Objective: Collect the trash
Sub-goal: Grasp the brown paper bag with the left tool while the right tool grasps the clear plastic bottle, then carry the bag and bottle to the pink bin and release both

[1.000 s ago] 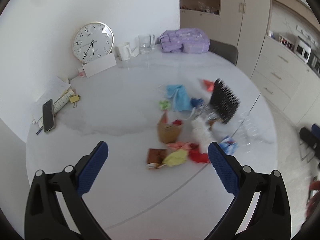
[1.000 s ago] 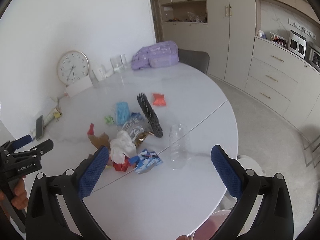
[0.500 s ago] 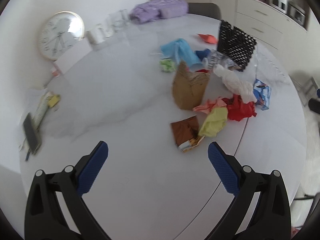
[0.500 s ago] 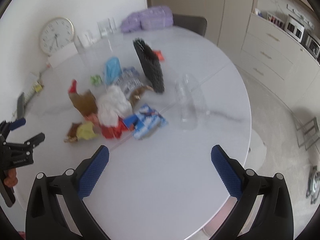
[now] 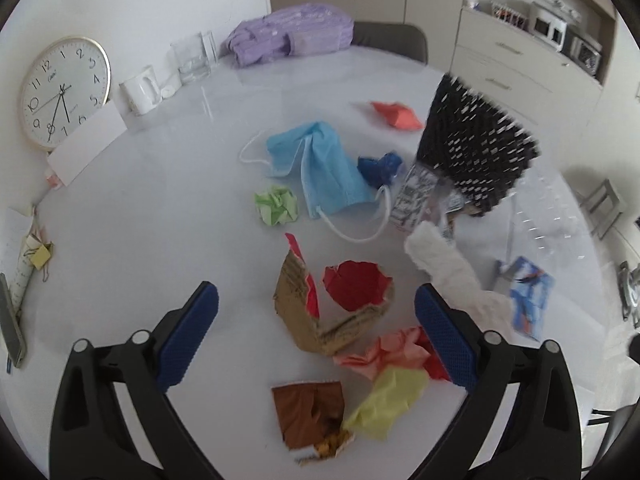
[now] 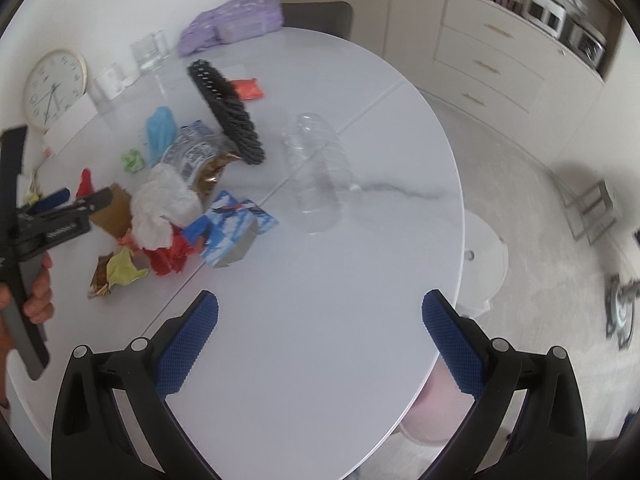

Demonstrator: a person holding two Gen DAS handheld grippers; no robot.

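Hovering both tools wide open and empty, I am risking scatter: trash pile (image 5: 360,300) is sitting mid-table (image 6: 320,360). Left gripper (image 5: 316,312) is straddling torn cardboard (image 5: 316,320); right gripper (image 6: 320,320) is nearing nothing; clear bottle (image 6: 316,172) could roll.

I see bright, even daylight; soft glare on white counter (image 5: 224,92); faint shadows; strong fisheye bending, dark corner vignette; slight motion blur at right edges.
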